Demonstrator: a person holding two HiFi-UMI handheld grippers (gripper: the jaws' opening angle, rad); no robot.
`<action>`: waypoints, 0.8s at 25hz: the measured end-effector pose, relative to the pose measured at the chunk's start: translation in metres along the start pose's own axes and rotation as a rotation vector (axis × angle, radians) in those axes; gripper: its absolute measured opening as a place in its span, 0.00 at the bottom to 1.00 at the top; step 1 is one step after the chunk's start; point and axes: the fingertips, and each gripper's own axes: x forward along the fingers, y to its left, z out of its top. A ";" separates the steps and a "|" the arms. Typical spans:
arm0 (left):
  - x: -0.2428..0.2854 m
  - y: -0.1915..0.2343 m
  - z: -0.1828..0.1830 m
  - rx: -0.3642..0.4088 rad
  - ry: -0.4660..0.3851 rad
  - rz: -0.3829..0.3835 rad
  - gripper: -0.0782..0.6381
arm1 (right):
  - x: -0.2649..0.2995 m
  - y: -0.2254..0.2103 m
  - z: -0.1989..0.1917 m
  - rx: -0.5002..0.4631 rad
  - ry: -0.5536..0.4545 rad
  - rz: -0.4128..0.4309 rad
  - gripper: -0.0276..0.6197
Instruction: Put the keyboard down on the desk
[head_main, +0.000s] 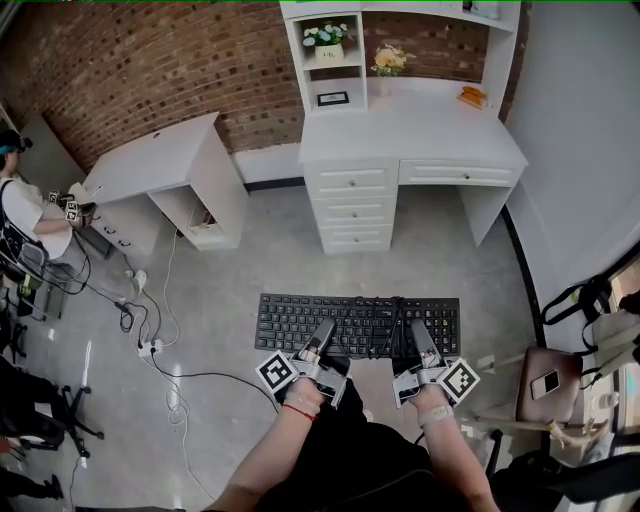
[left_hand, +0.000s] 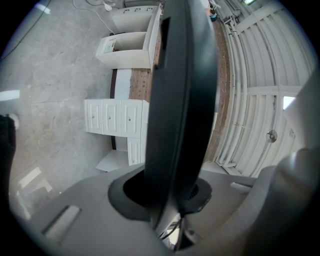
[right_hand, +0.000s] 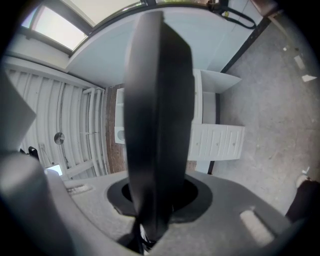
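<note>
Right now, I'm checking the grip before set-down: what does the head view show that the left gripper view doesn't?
Only the head view: the full key face of the black rectangular keyboard, held above the grey floor by the left gripper and right gripper. Only the left gripper view: that keyboard edge-on, clamped between the tongs, and ribbed white panelling. Both: the keyboard and the white desk with drawers.

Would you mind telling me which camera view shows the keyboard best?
The head view: the whole keyboard, keys up, is visible, held by the left gripper and right gripper. Each gripper view shows only its dark edge, close up between the jaws.
</note>
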 end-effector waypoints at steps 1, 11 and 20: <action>0.003 0.001 0.002 -0.003 -0.001 0.000 0.21 | 0.004 -0.001 0.000 0.006 0.000 0.000 0.16; 0.062 0.020 0.024 -0.020 -0.001 0.033 0.21 | 0.057 -0.019 0.030 0.022 -0.004 -0.026 0.16; 0.143 0.009 0.070 -0.029 0.006 0.029 0.21 | 0.145 -0.017 0.056 0.013 -0.008 -0.033 0.16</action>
